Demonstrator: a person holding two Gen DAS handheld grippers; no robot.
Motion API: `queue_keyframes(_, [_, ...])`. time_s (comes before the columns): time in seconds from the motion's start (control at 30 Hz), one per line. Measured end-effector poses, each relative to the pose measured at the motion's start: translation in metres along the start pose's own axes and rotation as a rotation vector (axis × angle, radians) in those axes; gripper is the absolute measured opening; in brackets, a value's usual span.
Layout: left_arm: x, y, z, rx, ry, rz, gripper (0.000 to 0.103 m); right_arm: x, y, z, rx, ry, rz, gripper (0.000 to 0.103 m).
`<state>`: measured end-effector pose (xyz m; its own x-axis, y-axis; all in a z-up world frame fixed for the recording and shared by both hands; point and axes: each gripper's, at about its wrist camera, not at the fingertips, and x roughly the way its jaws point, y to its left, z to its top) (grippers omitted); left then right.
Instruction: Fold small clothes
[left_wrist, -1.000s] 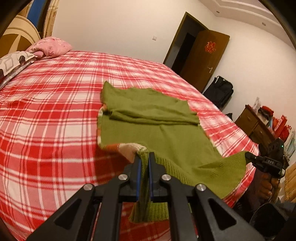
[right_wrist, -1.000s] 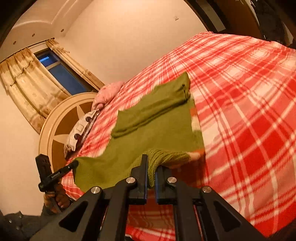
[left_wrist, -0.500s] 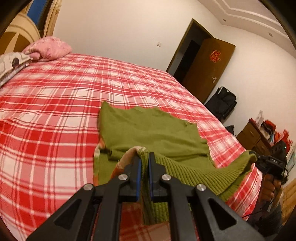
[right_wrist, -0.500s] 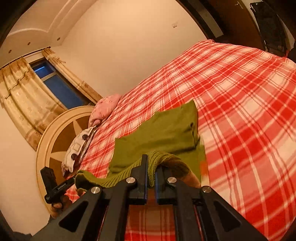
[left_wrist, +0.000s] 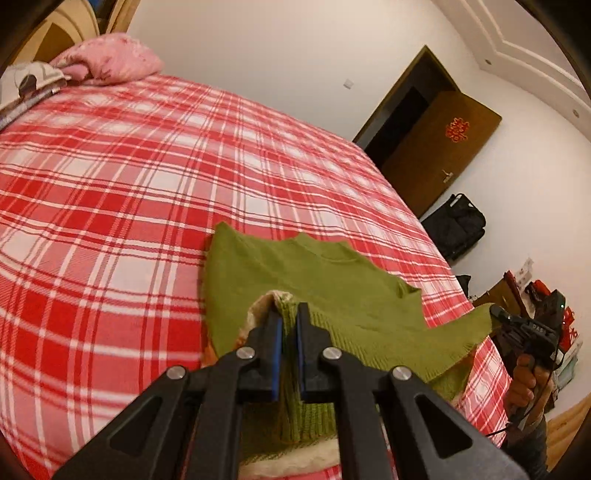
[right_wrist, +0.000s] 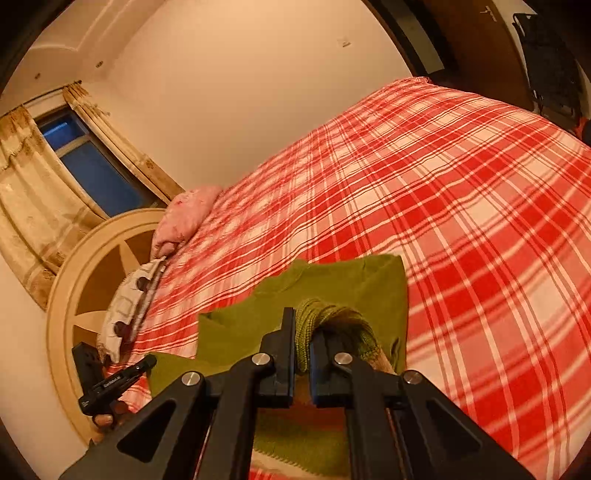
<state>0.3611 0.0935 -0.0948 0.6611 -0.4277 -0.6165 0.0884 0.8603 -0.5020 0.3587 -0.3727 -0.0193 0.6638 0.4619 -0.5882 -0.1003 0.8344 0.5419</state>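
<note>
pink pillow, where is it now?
Left wrist view: pink pillow sits top left at the head of the plaid bed, beside the patterned pillow.

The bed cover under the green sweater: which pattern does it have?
The bed cover has a red and white plaid; the left wrist view shows it best.
</note>
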Motion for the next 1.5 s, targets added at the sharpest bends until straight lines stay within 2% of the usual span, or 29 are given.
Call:
queue_keyframes(0.2, [0.041, 0.029, 0.015, -0.083, 0.044, 0.034, 0.007, 0.063, -0.018, 0.032, 0.018, 0.061, -0.029, 0.005])
queue_keyframes(0.3, [0.063, 0.043, 0.02, -0.124, 0.065, 0.053, 0.014, 0.1, -0.04, 0.044, 0.08, 0.086, -0.041, 0.005])
queue_keyframes(0.37, [0.073, 0.05, 0.021, -0.147, 0.078, 0.067, 0.014, 0.122, -0.054, 0.048, 0.12, 0.103, -0.06, 0.007])
queue_keyframes(0.4, [0.077, 0.053, 0.021, -0.162, 0.084, 0.063, 0.017, 0.13, -0.06, 0.05, 0.141, 0.109, -0.097, 0.019])
queue_keyframes(0.43, [0.079, 0.055, 0.022, -0.174, 0.088, 0.065, 0.021, 0.134, -0.062, 0.051, 0.146, 0.106, -0.123, 0.05])
queue_keyframes(0.47, [0.078, 0.056, 0.022, -0.176, 0.085, 0.068, 0.023, 0.134, -0.065, 0.051, 0.147, 0.087, -0.143, 0.061])
queue_keyframes(0.5, [0.075, 0.056, 0.022, -0.166, 0.067, 0.078, 0.027, 0.132, -0.066, 0.051, 0.138, 0.06, -0.145, 0.064])
queue_keyframes(0.57, [0.068, 0.055, 0.026, -0.14, 0.036, 0.125, 0.048, 0.126, -0.063, 0.049, 0.094, 0.045, -0.133, 0.064])
queue_keyframes(0.6, [0.063, 0.056, 0.028, -0.133, 0.013, 0.148, 0.065, 0.122, -0.061, 0.046, 0.081, 0.042, -0.141, 0.064])
queue_keyframes(0.67, [0.053, 0.057, 0.027, -0.118, -0.026, 0.16, 0.067, 0.114, -0.059, 0.039, 0.054, 0.049, -0.162, 0.064])
queue_keyframes(0.83, [0.041, 0.046, 0.005, -0.047, 0.012, 0.185, 0.067, 0.08, -0.055, -0.004, -0.003, 0.11, -0.147, 0.064])
queue_keyframes(0.9, [0.048, 0.03, -0.002, 0.042, 0.044, 0.217, 0.067, 0.068, -0.056, -0.023, -0.014, 0.14, -0.163, 0.064])
queue_keyframes(0.97, [0.057, 0.012, -0.006, 0.146, 0.062, 0.277, 0.067, 0.059, -0.057, -0.036, -0.007, 0.143, -0.183, 0.064])
queue_keyframes(1.07, [0.08, -0.012, -0.004, 0.295, 0.104, 0.352, 0.069, 0.046, -0.056, -0.049, 0.027, 0.13, -0.167, 0.064])
queue_keyframes(1.13, [0.097, -0.024, 0.0, 0.374, 0.103, 0.416, 0.069, 0.045, -0.051, -0.054, 0.015, 0.137, -0.167, 0.064])
queue_keyframes(1.2, [0.114, -0.028, 0.006, 0.442, 0.104, 0.511, 0.07, 0.046, -0.046, -0.06, -0.001, 0.14, -0.175, 0.064])
queue_keyframes(1.27, [0.123, -0.017, 0.02, 0.442, 0.074, 0.607, 0.07, 0.049, -0.041, -0.066, -0.014, 0.159, -0.172, 0.064])
queue_keyframes(1.3, [0.122, -0.003, 0.031, 0.381, 0.068, 0.639, 0.07, 0.048, -0.04, -0.069, -0.019, 0.16, -0.169, 0.064])
queue_keyframes(1.43, [0.099, 0.039, 0.044, 0.223, 0.035, 0.663, 0.071, 0.045, -0.04, -0.08, -0.047, 0.181, -0.177, 0.064])
queue_keyframes(1.5, [0.088, 0.045, 0.036, 0.22, 0.042, 0.648, 0.071, 0.043, -0.042, -0.087, -0.055, 0.193, -0.189, 0.064])
